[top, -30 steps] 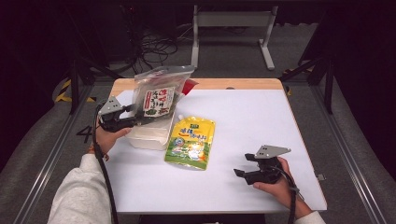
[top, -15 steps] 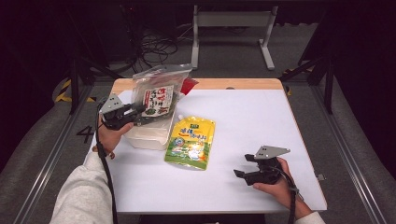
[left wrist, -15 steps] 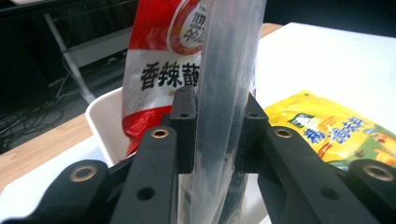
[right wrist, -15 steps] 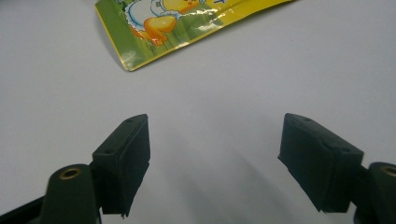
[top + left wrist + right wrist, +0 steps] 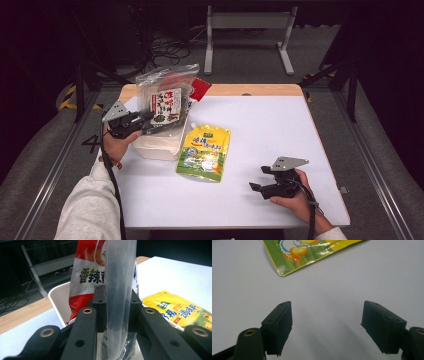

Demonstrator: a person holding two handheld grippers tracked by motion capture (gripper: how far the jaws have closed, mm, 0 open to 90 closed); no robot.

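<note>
Snack bag [image 5: 167, 102] pinched at its clear edge by left gripper [image 5: 145, 121], upright, directly above white bin [image 5: 155, 147]. Right gripper [image 5: 256, 187] agape, idle on table [image 5: 280, 130], well apart; yellow pouch [image 5: 205, 151] between.

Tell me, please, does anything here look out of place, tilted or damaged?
Nothing looks damaged or spilled. The clear snack bag stands upright over the white bin, pinched at its edge by the left gripper. The yellow pouch lies flat on the table, slightly askew beside the bin.
</note>
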